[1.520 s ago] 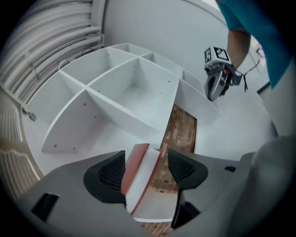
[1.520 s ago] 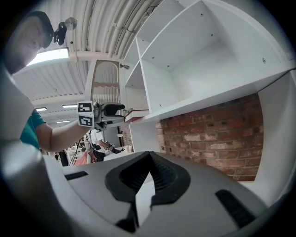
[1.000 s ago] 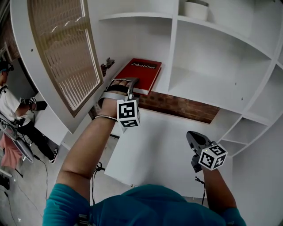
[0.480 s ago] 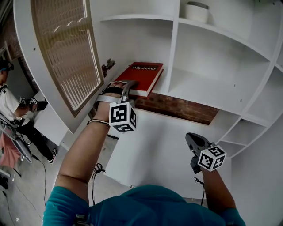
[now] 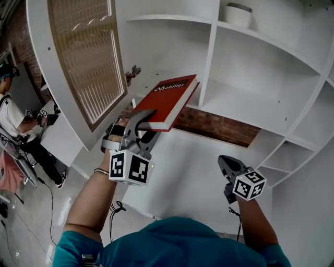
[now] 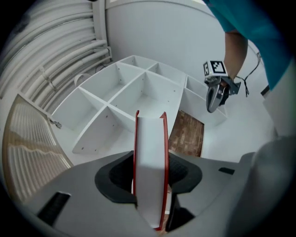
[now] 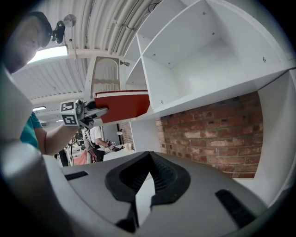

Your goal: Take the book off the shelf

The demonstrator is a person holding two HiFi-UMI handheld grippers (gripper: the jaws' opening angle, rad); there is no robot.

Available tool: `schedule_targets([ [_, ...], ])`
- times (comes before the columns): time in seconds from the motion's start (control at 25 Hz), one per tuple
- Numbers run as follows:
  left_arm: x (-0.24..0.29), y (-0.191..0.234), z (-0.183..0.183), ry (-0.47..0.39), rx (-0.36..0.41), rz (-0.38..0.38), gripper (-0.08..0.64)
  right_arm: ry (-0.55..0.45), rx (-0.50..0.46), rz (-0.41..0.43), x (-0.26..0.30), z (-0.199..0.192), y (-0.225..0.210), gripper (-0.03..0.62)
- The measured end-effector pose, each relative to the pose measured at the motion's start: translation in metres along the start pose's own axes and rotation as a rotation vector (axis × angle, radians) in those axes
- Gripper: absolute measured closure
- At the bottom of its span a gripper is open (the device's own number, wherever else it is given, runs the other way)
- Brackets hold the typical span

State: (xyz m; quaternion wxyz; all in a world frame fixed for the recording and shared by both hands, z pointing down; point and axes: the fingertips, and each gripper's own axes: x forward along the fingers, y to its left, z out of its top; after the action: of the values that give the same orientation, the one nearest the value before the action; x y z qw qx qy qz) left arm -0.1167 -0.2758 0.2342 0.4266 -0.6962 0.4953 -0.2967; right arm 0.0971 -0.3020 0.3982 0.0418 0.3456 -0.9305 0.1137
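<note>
White shelving [image 5: 245,104] filled the background. The left gripper [image 5: 145,120], its jaws just closing, clamped the red book [image 5: 169,96] by its near end. The book's long axis ran away toward the shelf, its far corner perhaps touching. The right gripper [image 5: 228,166] hung closed and empty, well apart.

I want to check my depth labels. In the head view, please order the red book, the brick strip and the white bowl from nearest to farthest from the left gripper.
1. red book: gripped in the left gripper, whose jaws have just been closing on it.
2. brick strip: under the shelf, to the right in the picture.
3. white bowl: highest up, at the picture's top right.
</note>
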Motion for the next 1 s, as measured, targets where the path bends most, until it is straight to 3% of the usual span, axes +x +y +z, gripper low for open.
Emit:
schedule_targets([
  [0.24, -0.064, -0.001, 0.017, -0.067, -0.127, -0.026, 0.385, 0.009, -0.001, 0.011, 0.0, -0.003, 0.006, 0.571],
  [0.48, -0.101, -0.02, 0.022, -0.105, -0.261, -0.121, 0.387, 0.025, 0.007, 0.03, 0.004, -0.01, 0.016, 0.571],
  [1.0, -0.059, -0.128, -0.043, -0.021, -0.538, -0.269, 0.387, 0.044, 0.031, -0.022, -0.008, -0.031, 0.006, 0.571],
])
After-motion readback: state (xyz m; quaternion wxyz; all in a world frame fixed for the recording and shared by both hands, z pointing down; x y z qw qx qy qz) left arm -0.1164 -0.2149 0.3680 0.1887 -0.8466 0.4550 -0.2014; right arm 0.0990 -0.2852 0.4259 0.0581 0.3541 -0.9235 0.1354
